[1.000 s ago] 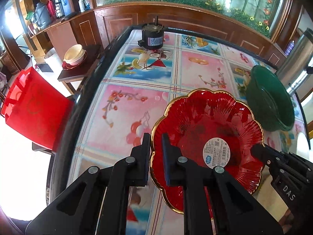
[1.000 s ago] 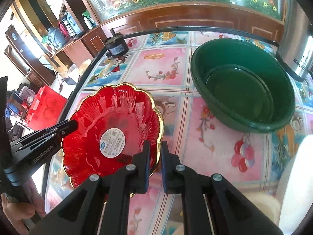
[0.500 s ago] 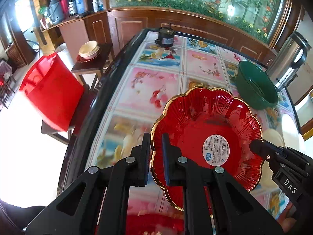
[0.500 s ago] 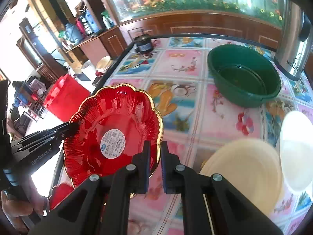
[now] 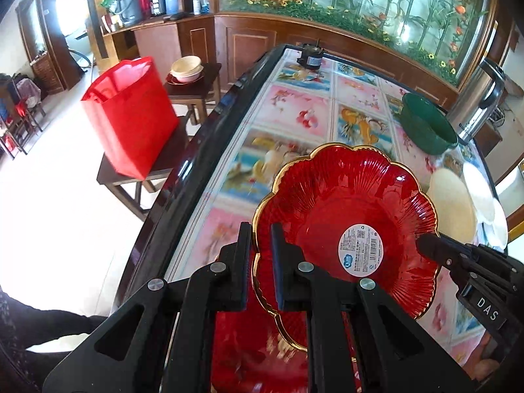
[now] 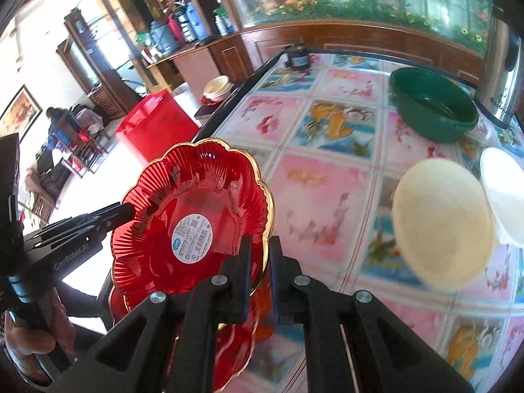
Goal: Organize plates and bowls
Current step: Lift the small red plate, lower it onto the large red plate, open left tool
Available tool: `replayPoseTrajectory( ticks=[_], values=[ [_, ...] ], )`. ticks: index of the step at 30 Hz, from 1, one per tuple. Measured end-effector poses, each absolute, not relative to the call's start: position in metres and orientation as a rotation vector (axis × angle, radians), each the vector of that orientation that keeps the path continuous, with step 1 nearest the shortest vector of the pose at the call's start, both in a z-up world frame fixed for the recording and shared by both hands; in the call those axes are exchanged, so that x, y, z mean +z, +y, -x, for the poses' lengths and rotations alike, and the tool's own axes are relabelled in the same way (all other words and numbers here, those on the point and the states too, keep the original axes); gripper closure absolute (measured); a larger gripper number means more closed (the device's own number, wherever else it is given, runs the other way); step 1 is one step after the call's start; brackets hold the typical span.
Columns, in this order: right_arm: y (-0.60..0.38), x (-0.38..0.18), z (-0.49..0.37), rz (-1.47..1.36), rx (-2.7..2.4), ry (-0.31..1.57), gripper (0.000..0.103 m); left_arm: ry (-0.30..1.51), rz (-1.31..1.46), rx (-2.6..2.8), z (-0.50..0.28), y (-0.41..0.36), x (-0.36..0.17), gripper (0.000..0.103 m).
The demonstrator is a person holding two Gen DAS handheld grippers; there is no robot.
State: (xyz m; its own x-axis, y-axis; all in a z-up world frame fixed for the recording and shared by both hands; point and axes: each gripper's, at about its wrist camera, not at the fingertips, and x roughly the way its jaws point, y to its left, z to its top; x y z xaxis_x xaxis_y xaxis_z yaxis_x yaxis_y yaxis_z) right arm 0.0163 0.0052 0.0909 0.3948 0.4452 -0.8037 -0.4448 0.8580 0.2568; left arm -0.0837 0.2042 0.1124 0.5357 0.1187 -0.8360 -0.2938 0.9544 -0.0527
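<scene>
A red scalloped plate [image 5: 347,216] with a gold rim and a white sticker is held in the air over the table's near end. My left gripper [image 5: 260,252] is shut on its left rim. My right gripper [image 6: 260,262] is shut on its right rim, and the plate also shows in the right wrist view [image 6: 196,216]. More red plates [image 5: 262,360] lie below it, partly hidden, also seen in the right wrist view [image 6: 235,347]. A green bowl [image 6: 432,108], a cream plate [image 6: 442,222] and a white plate [image 6: 504,196] sit on the table.
The table [image 5: 294,114] has a patterned cloth and a dark edge on the left. A steel kettle [image 5: 475,108] stands at the far right, a small black motor [image 5: 309,57] at the far end. A red bag [image 5: 131,114] and a stool with bowls [image 5: 186,68] stand left of the table.
Both grippers have carried the red plate back toward the near end of the table and higher. The green bowl now looks farther away, and the red plates below have come into view.
</scene>
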Motion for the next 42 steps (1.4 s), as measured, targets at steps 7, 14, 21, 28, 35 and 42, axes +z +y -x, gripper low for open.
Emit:
replayPoseTrajectory(
  ticks=[7, 14, 21, 28, 35, 42],
  values=[
    [0.009, 0.077, 0.021, 0.025, 0.594, 1.033, 0.095, 0.983, 0.196, 0.269, 0.126, 0.201, 0.091, 0.092],
    [0.016, 0.06, 0.042, 0.075, 0.601, 1.05, 0.095, 0.979, 0.159, 0.299, 0.14, 0.199, 0.072, 0.092],
    [0.021, 0.045, 0.049, 0.11, 0.605, 1.078, 0.095, 0.979, 0.109, 0.316, 0.144, 0.194, 0.059, 0.092],
    [0.028, 0.04, 0.051, 0.178, 0.587, 1.058, 0.093, 0.986, 0.104, 0.318, 0.14, 0.195, 0.049, 0.091],
    [0.035, 0.038, 0.053, 0.229, 0.588, 1.04, 0.092, 0.99, 0.09, 0.329, 0.14, 0.197, 0.041, 0.091],
    [0.047, 0.036, 0.053, 0.308, 0.573, 1.031, 0.089, 0.983, 0.066, 0.349, 0.138, 0.198, 0.038, 0.091]
  ],
)
